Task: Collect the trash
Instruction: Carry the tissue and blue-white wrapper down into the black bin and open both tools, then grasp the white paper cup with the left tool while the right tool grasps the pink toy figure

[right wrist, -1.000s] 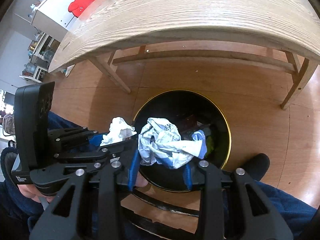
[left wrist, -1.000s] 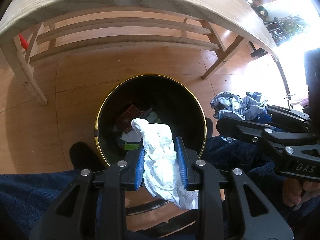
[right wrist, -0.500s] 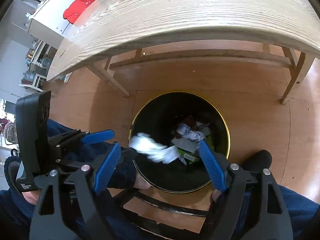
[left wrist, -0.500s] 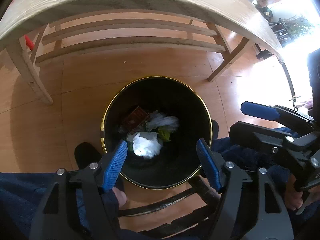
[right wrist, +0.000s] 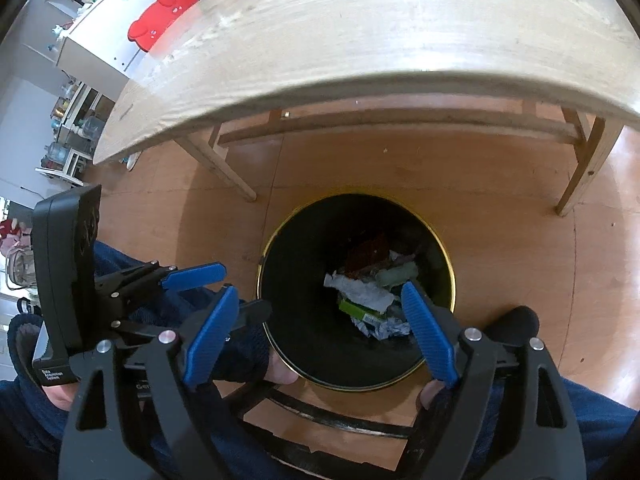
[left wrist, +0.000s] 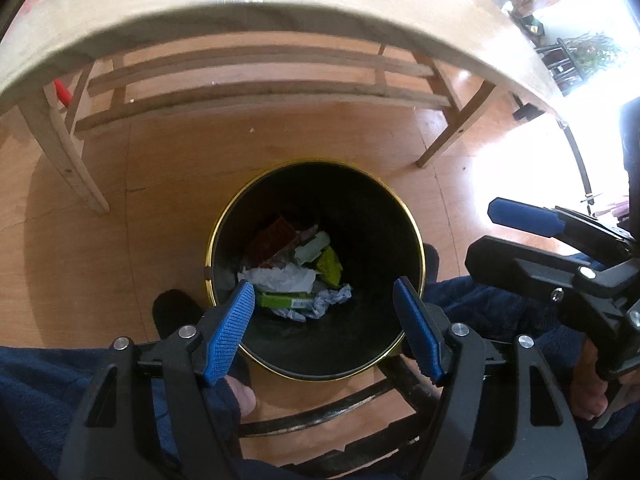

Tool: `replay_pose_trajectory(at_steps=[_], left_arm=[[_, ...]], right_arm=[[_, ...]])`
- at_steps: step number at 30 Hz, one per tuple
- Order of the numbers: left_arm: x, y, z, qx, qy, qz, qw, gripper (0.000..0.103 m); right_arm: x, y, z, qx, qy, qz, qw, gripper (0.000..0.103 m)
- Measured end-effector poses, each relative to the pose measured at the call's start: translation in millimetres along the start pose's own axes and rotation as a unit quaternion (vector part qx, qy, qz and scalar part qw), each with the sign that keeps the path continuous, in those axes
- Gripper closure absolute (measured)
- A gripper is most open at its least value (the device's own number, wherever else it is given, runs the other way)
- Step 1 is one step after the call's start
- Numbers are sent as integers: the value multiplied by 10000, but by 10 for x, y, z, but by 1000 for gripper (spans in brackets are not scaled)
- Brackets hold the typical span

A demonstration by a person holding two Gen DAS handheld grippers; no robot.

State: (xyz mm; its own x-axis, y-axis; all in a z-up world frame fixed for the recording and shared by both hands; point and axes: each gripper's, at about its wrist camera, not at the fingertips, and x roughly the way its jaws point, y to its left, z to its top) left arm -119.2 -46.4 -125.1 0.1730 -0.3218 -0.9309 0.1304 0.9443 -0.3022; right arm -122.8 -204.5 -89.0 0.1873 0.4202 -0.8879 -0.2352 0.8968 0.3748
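both grippers hang over the bin (left wrist: 416, 240) on the floor. the left gripper (left wrist: 324, 332) is wide and empty; the right gripper (right wrist: 320, 334) is opening, nothing between its pads. the trash (left wrist: 294, 276) lies at the bin's bottom: crumpled paper, a green box, wrappers. a table (right wrist: 400, 40) edge and its legs stand just beyond the bin, feet either side.

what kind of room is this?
Likely a home dining or living area: a wooden table over a wood floor, a black bin of trash, cluttered shelves behind.
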Motion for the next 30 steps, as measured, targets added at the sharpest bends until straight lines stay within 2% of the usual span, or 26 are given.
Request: replay_pose_trajectory(at_steps=[3, 6, 8, 10, 15, 17, 20, 24, 26, 30], left_arm=[[-182, -41, 25, 85, -325, -16, 9994, 23], [-431, -81, 88, 259, -753, 124, 9967, 16], [-621, -90, 196, 371, -1066, 242, 9933, 11], [-762, -78, 353, 418, -1316, 425, 9895, 9], [-1022, 40, 1133, 79, -1844, 961, 9781, 7], [-1061, 45, 1534, -50, -2087, 1187, 9707, 7], [-1011, 41, 2158, -145, -2321, 1439, 9619, 7], [-816, 150, 2868, -421, -2317, 1324, 9628, 7], [-712, 196, 3094, -496, -2292, 1203, 9646, 7], [-435, 319, 3486, -737, -2171, 1233, 9655, 7]], right_arm=[[-201, 69, 48, -120, -382, 52, 9992, 19], [-487, 134, 161, -255, -928, -25, 9954, 15], [-697, 147, 320, -317, -1315, -163, 9907, 9], [-823, 123, 535, -292, -1533, -265, 9874, 8], [-974, -55, 1305, 119, -2012, -502, 9782, 7], [-954, -143, 1760, 296, -2174, -679, 9733, 7], [-826, -304, 2326, 558, -2210, -725, 9710, 7], [-529, -480, 2919, 773, -2053, -705, 9731, 7], [-365, -568, 3134, 835, -1967, -736, 9741, 7], [-119, -749, 3419, 1109, -1880, -600, 9740, 7]])
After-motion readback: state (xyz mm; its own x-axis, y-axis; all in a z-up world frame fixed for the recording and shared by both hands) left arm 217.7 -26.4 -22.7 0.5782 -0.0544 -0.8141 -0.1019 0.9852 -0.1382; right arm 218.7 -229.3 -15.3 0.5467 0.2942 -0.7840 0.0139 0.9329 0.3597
